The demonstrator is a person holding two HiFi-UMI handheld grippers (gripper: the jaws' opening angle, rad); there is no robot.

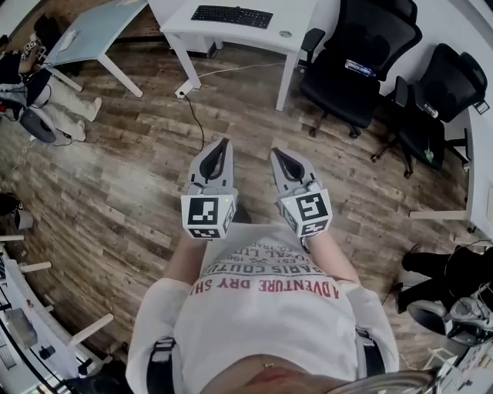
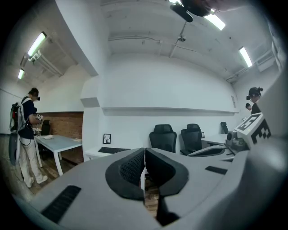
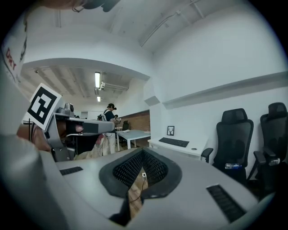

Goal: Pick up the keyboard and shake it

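Wood floor (image 1: 131, 185) fills most of head view. White desk (image 1: 296, 19) at far end, ahead of person. Two black office chairs (image 1: 362, 46) to desk's right. Keyboard (image 1: 231, 16), black, lies flat on desk, long axis along desk's length, running left-right across head view with slight tilt. Well apart from both grippers. Left gripper (image 1: 225, 143) and right gripper (image 1: 276, 152) side by side over floor, tips toward desk. Jaws of each pressed together, nothing between. Bottle (image 1: 360, 68) lying on nearer chair's seat.
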